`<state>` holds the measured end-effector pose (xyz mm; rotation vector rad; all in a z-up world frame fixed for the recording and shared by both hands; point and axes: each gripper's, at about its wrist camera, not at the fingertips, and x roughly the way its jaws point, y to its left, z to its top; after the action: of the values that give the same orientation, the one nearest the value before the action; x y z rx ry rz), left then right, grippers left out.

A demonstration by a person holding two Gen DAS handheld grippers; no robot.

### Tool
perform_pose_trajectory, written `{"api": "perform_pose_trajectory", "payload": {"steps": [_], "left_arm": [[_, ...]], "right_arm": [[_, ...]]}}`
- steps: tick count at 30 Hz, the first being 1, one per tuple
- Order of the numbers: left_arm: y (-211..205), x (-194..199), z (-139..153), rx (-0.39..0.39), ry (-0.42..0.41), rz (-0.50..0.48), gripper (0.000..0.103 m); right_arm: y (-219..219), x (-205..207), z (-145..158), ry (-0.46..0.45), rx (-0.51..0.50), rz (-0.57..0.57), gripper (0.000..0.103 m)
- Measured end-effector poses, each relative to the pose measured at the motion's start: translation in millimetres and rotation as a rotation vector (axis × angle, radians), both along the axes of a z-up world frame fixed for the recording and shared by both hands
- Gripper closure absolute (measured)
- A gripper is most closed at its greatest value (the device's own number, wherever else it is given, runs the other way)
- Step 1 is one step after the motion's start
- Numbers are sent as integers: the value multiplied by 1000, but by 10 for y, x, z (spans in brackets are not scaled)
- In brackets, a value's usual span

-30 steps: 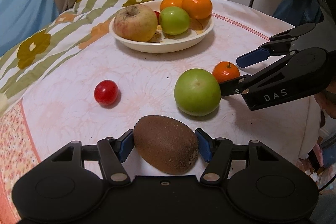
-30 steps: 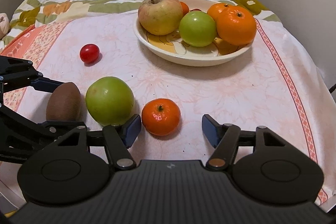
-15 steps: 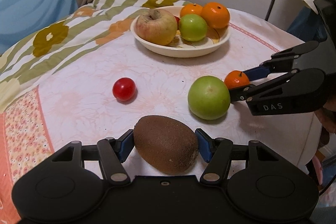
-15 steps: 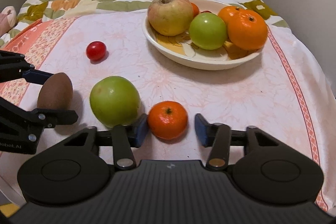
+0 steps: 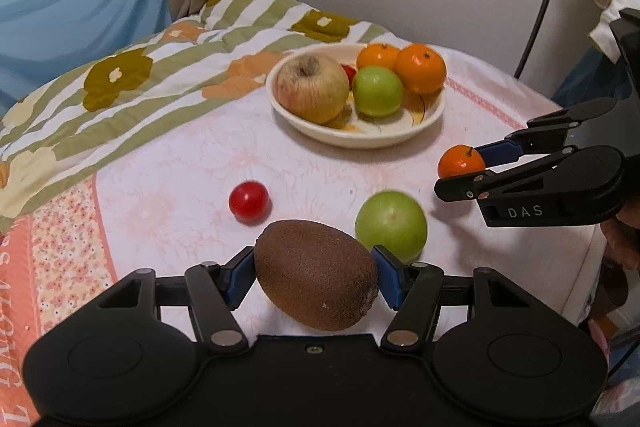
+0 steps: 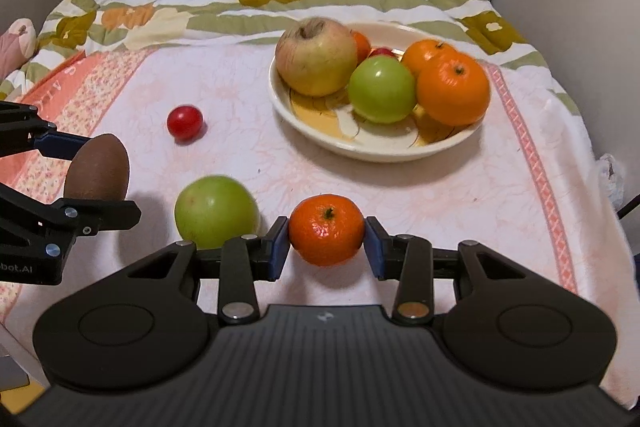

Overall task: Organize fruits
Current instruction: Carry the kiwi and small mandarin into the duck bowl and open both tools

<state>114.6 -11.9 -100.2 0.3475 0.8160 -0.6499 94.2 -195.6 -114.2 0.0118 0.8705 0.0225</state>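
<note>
Kiwi (image 5: 316, 275): clamped between the left gripper (image 5: 314, 277) pads, long axis running across the jaws, nearer end tipped low; it hangs on the near side of the bowl (image 5: 434, 115), off the cloth by the look of its shadow.
Mandarin (image 6: 326, 229): pinched by the right gripper (image 6: 326, 247), stem up, also near side of the bowl.
Bowl from fingers: straight ahead and beyond both loads; the right gripper looks nearer it.
Loose fruit: green apple (image 6: 216, 211) and cherry tomato (image 6: 184, 122) lie between grippers and bowl.
Views: the right wrist shows the kiwi's clearance; the left shows the mandarin side-on, part hidden.
</note>
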Motion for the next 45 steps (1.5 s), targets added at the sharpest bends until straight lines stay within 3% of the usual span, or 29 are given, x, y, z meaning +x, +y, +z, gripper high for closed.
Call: {"api": "perform_pose_trajectory", "payload": {"steps": [14,21,30,45], "left_arm": [[-536,144,420,-59,-41,42,37],[-913,330,483,-73,-42,58,37],[-1300,559,338,-58,-23,98,37],[-1516,828,-8,22,18,211,37]], "right_arm": [[-511,144,566,-72,-10,14,48],[-823,385,725,-97,-8,52,48],[-1100,785,724,-108,-11,127,48],[-1235,1433,562,-97,14,236,48]]}}
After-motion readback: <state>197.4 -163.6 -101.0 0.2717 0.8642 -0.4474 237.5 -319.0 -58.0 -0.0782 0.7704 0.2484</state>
